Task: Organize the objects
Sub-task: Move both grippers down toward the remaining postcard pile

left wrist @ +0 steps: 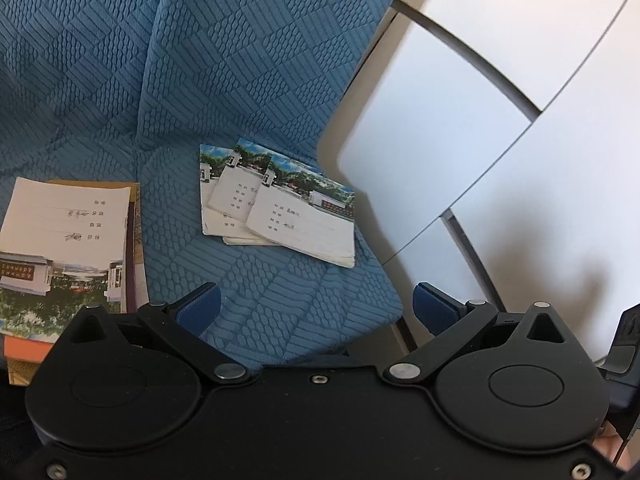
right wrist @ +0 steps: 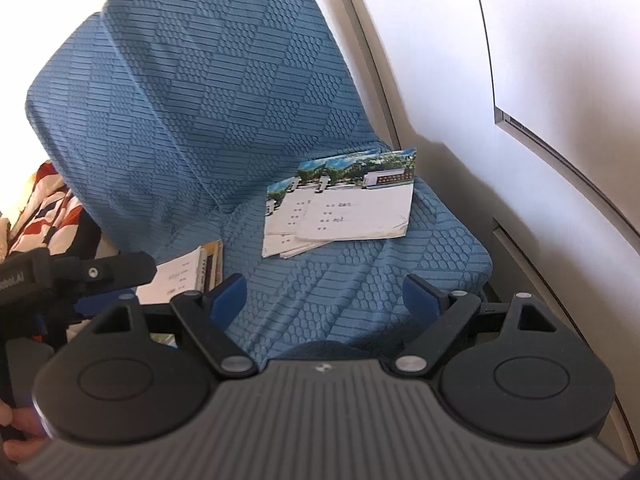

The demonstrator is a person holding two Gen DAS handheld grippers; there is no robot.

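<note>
Through the left wrist camera I see my left gripper (left wrist: 316,306) spread wide with nothing between its blue pads. At twelve o'clock from it a fanned stack of white exercise booklets with photo-printed covers (left wrist: 280,208) lies on the blue quilted sofa cover (left wrist: 240,80); a second booklet pile (left wrist: 68,240) lies at nine o'clock.

Through the right wrist camera my right gripper (right wrist: 326,300) is equally wide and empty, the fanned stack (right wrist: 344,208) at twelve o'clock, well apart from it
</note>
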